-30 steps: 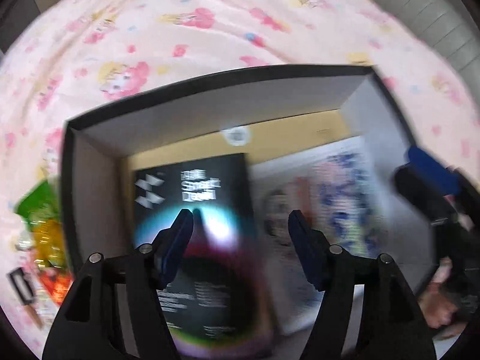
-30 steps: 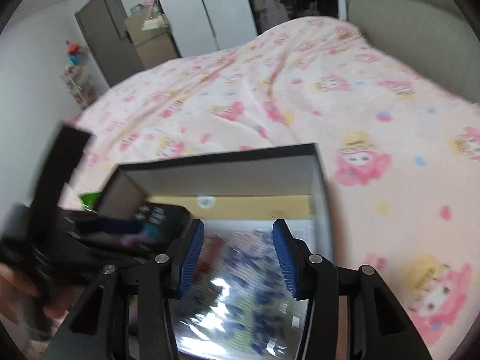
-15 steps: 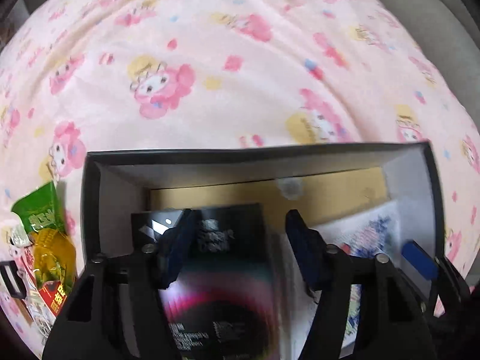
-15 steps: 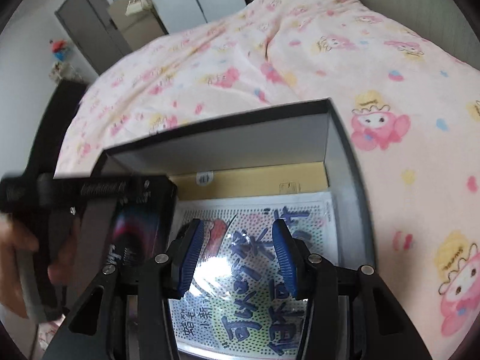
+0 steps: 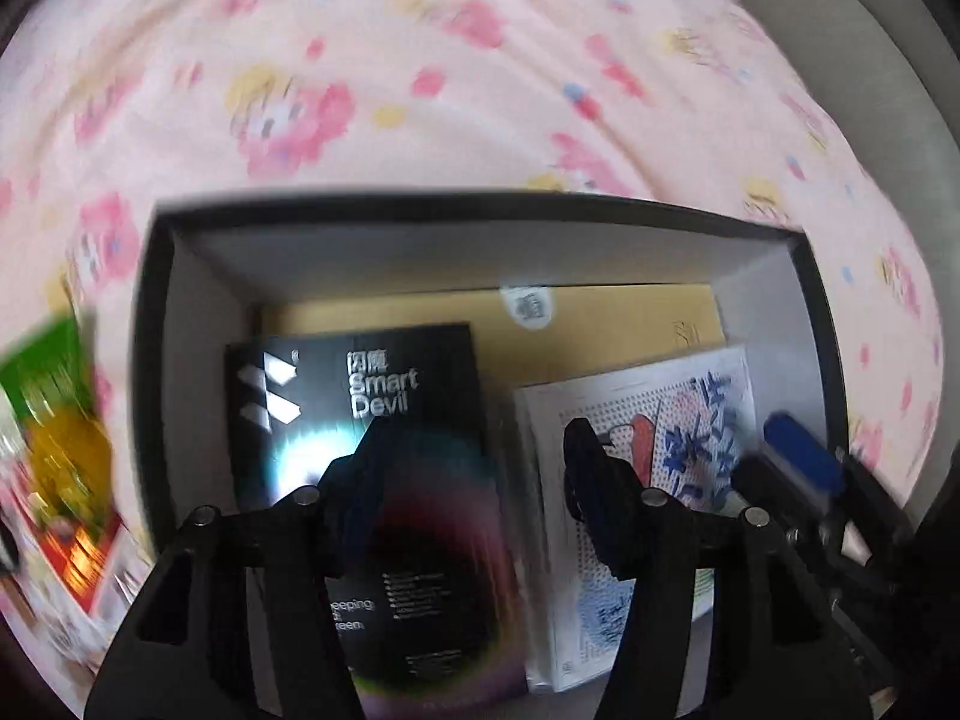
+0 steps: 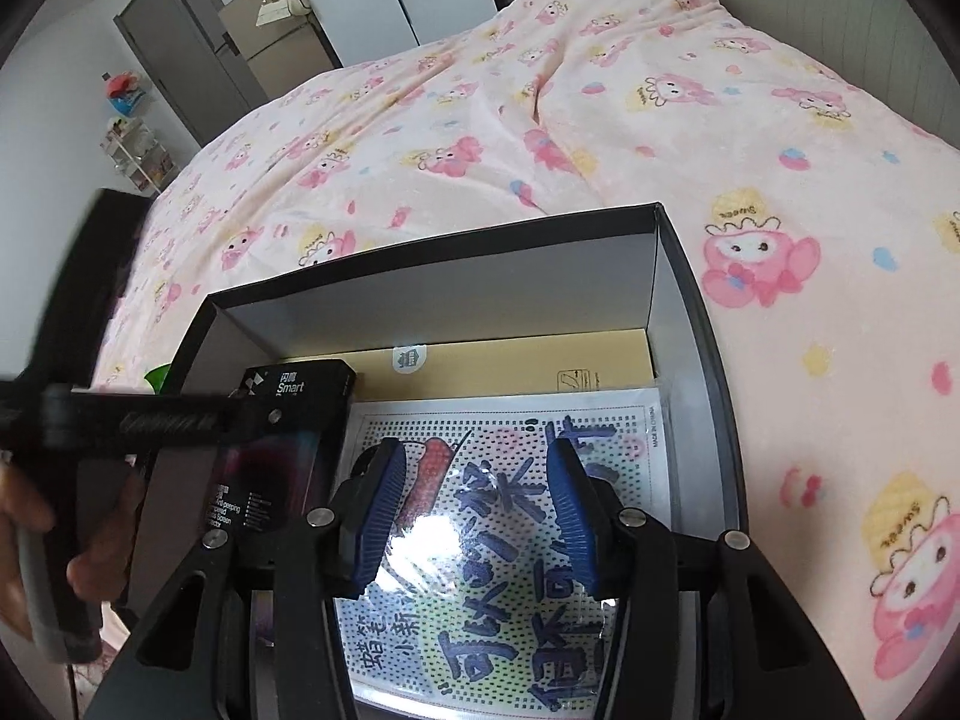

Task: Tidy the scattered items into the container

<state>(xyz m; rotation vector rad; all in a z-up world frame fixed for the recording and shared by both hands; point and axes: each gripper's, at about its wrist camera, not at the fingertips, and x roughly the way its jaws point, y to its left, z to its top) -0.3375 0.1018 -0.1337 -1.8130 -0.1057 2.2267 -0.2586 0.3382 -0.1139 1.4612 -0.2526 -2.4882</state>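
The black box (image 6: 684, 276) sits on the pink blanket (image 6: 780, 138) in the middle of both views. Inside lie a black Smart Devil pack (image 5: 372, 420) on the left and a dotted packet (image 6: 510, 480) on the right. Both the left gripper (image 5: 474, 480) and right gripper (image 6: 474, 516) hang open and empty above them. I think the next job is fetching the green snack bag (image 5: 48, 408) at the far left, outside the box wall.

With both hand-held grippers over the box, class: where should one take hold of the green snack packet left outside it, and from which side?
Grip the green snack packet at its upper green edge, coming from above: it lies flat on the pink blanket, left of the black box, so only an edge offers a pinch. The view is blurred.
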